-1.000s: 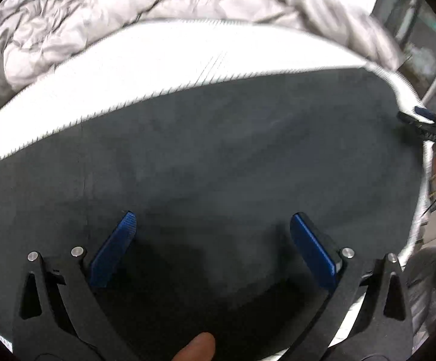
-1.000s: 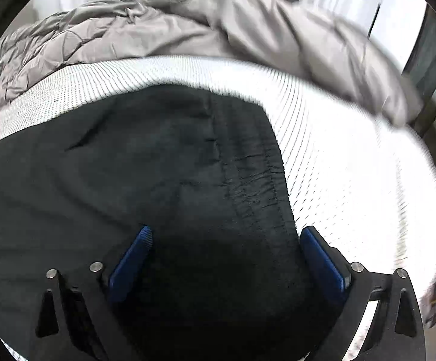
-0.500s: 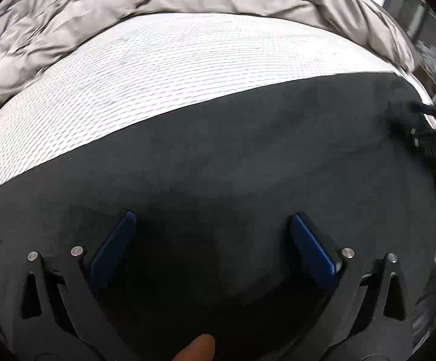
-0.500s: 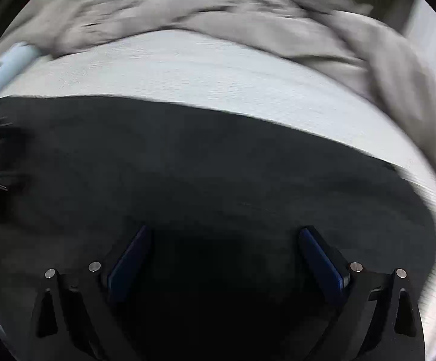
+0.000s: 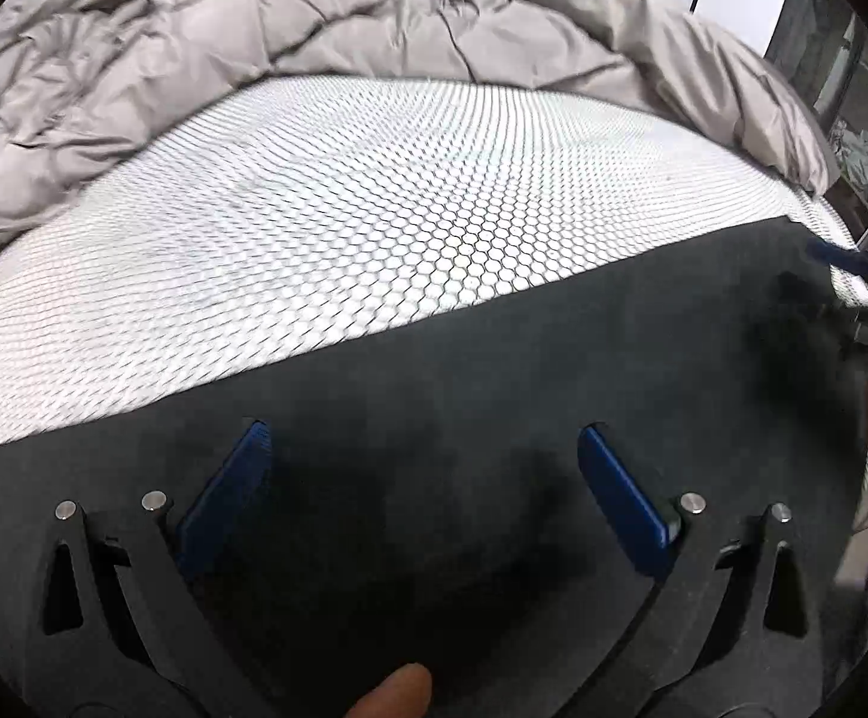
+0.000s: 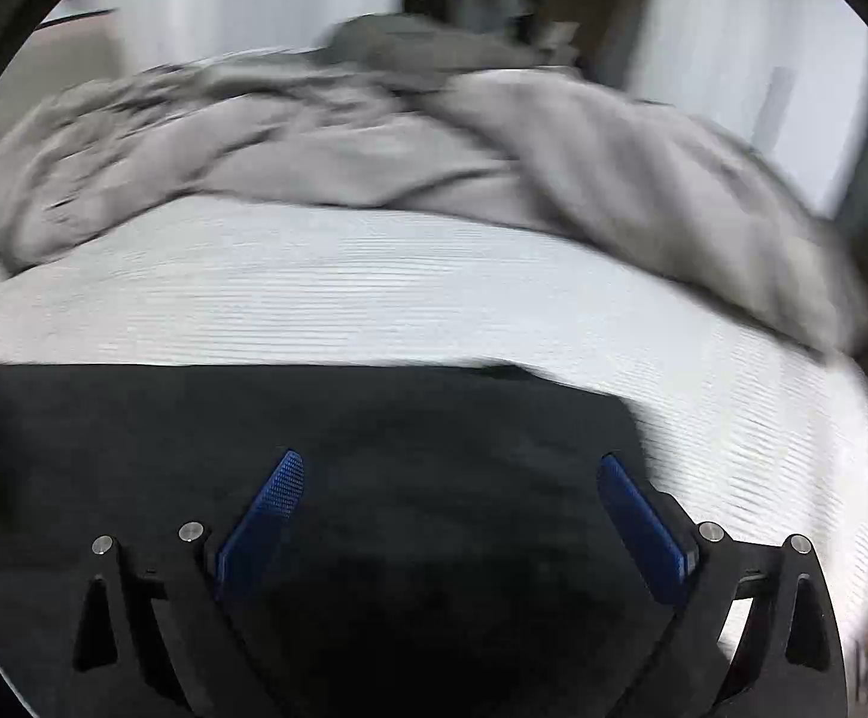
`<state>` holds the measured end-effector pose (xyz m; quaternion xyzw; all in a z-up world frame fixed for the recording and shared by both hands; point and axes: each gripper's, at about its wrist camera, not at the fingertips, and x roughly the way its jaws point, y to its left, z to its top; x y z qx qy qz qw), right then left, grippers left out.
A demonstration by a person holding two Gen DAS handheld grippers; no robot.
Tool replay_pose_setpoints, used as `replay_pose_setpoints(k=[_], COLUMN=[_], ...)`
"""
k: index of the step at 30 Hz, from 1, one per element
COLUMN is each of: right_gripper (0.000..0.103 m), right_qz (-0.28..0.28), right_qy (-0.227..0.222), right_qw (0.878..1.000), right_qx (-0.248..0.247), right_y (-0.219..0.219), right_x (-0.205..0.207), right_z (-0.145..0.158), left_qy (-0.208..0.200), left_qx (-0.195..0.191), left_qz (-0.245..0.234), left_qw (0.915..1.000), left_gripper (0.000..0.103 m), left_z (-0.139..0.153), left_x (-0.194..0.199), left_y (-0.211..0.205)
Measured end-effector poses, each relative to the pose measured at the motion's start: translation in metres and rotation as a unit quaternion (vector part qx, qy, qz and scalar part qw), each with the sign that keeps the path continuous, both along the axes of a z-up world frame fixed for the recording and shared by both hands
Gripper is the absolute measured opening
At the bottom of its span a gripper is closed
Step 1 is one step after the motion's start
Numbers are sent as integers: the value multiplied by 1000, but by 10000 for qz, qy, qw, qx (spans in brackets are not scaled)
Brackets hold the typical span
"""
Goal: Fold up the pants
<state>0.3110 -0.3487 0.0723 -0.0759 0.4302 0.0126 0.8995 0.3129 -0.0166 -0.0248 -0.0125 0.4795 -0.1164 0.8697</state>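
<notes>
Black pants lie flat on a white honeycomb-patterned mattress. My left gripper is open and empty just above the pants, its blue pads spread wide. My right gripper is open and empty above the right end of the pants. The right gripper's blue tip shows at the far right edge of the left wrist view, at the pants' far corner. The right wrist view is blurred.
A crumpled grey duvet is piled along the far side of the mattress; it also shows in the right wrist view. The mattress's right edge drops off beside dark furniture. White mattress lies right of the pants.
Both grippers have pulled back and tilted up, so more white mattress and duvet show beyond the pants. The right view swung from the waistband area to the pants' edge. Both stay open.
</notes>
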Motion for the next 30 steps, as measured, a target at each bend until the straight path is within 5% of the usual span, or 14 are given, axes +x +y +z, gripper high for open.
replay_pose_setpoints(k=[4, 7, 11, 14, 15, 17, 19, 22, 26, 30], right_gripper=[98, 97, 98, 98, 96, 95, 95, 99, 99, 98], right_qz=[947, 1103, -373, -1481, -1521, -1553, -1319, -530, 698, 916], right_qy=[700, 970, 672, 694, 667, 358, -38, -213, 603, 1004], right_qw=[9928, 9892, 9921, 9849, 9859, 9858, 9888, 9982, 9934, 9907], right_qx=[237, -9, -994, -568, -226, -525, -702, -189, 681, 45], right_y=[67, 72, -10, -81, -89, -78, -56, -17, 40, 61], right_x=[39, 54, 55, 53, 48, 34, 19, 10, 18, 14], right_z=[-46, -71, -65, -63, -57, -36, -13, 7, -36, -76], left_qy=[248, 193, 182, 175, 171, 26, -125, -1, 183, 148], left_qx=[8, -35, -159, 33, 42, -187, -269, -132, 65, 703], left_qz=[-27, -82, -74, 34, 97, -19, -140, -438, -500, 227], left_qw=[9997, 9998, 9997, 9998, 9998, 9998, 9995, 9990, 9986, 9972], left_gripper=[102, 102, 102, 102, 102, 102, 102, 102, 103, 103], left_z=[-26, -25, -27, -24, -19, -4, 7, -2, -24, -23], left_x=[29, 26, 21, 20, 19, 14, 14, 19, 21, 9], left_y=[-7, 3, 13, 10, 8, -5, -24, -62, -66, 4])
